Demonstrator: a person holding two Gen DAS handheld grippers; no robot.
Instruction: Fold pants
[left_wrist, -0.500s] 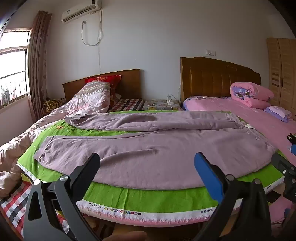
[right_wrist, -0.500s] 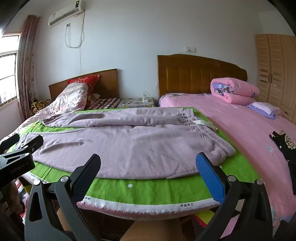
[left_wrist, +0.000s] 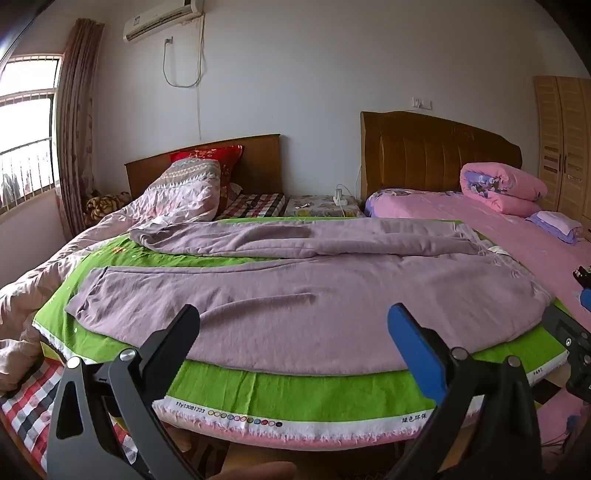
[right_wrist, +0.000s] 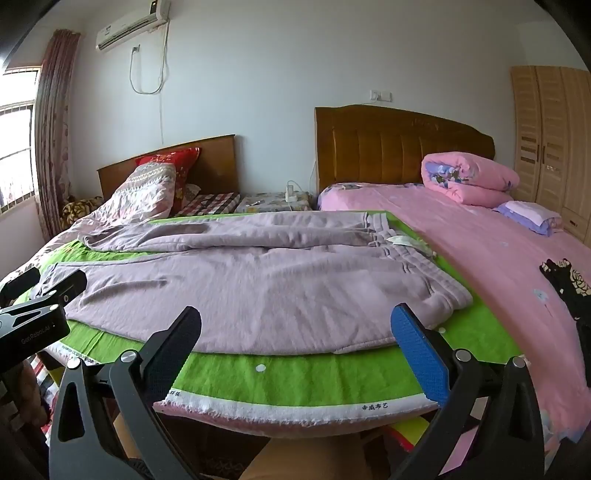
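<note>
Your pants (left_wrist: 295, 306) lie flat on the green cloth (left_wrist: 314, 391), filling the middle of both frames, their long axis running left to right, waistband at the right. The left gripper (left_wrist: 291, 332) and right gripper (right_wrist: 295, 332) both hang short of the near edge, jaws spread wide and empty. The right gripper sits nearer the waistband, the left nearer the cuffs.

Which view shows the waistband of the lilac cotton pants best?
Right wrist: the ribbed waistband lies near and unobstructed, with its white label beside it. Left wrist shows the waistband only at the far right, distorted.
</note>
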